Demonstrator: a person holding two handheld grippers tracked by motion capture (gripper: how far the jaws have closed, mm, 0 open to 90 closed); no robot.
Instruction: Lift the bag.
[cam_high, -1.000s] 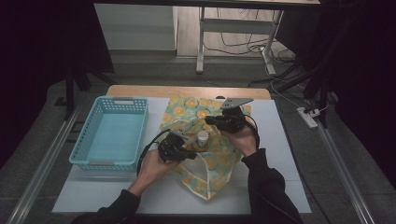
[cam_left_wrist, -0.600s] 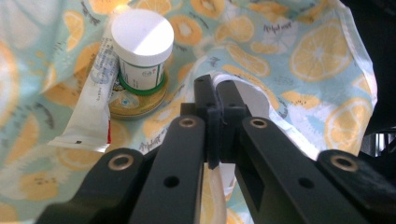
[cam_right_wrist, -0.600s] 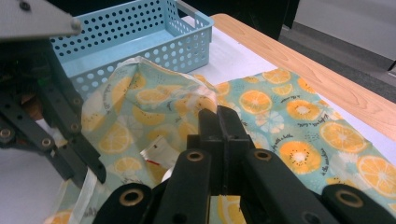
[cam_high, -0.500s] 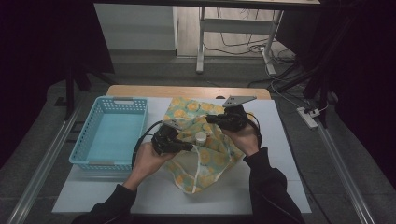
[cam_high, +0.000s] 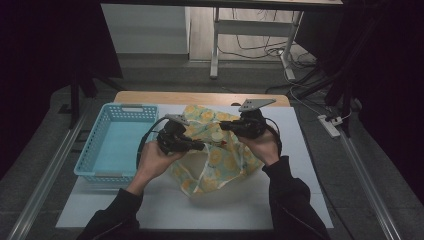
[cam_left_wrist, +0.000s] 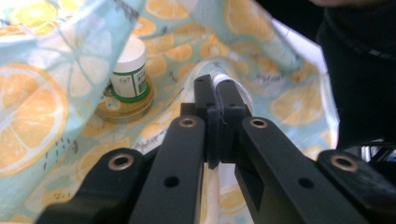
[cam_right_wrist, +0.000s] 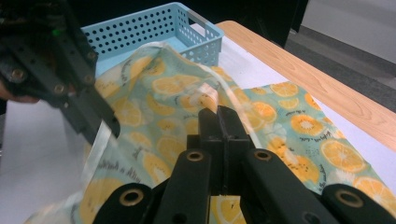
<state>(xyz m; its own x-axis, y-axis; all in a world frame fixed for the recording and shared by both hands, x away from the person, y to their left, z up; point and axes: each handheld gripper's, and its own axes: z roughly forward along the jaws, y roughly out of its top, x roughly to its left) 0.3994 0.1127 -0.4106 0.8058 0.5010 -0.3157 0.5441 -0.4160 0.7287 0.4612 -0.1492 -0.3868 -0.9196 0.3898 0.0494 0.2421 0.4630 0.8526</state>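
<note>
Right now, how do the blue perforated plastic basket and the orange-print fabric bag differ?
The blue perforated plastic basket is rigid and rests flat on the table, untouched; the orange-print fabric bag is soft, its mouth lifted and pinched by the left gripper and right gripper. The basket looks empty; the bag holds a white-lidded jar. Both are open-topped containers.

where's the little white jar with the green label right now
The white jar stands upright on a gold lid inside the lemon-print bag, seen at upper left in the left gripper view, between the two grippers holding the bag's rim.

Dim high view with dark edges; both gripper views brighter, slightly soft.
</note>
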